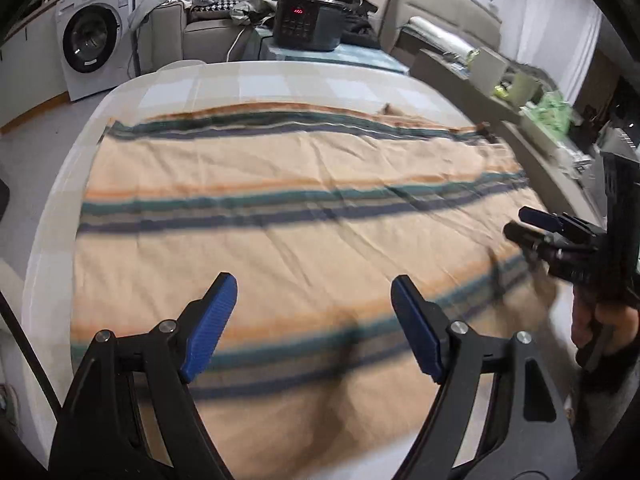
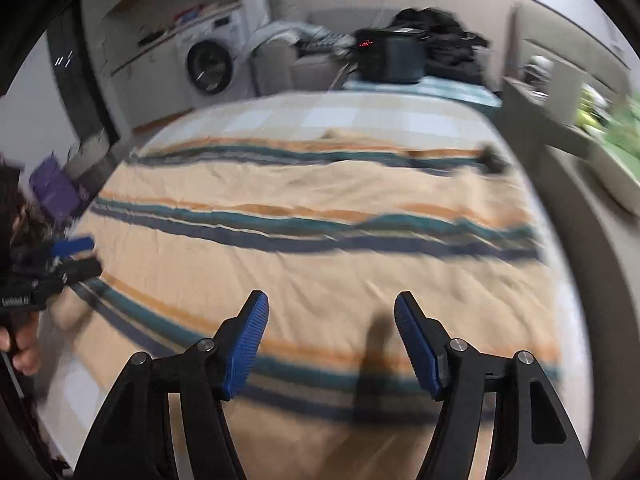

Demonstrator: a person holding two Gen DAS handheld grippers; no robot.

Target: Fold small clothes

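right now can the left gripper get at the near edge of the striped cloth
Probably yes. The left gripper stands open just above the striped cloth, nothing between its pads or on the cloth below. The right gripper is off to the side, clear of its path.

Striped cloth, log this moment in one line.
striped cloth: spread flat on table | left gripper: open, empty | right gripper: open, empty
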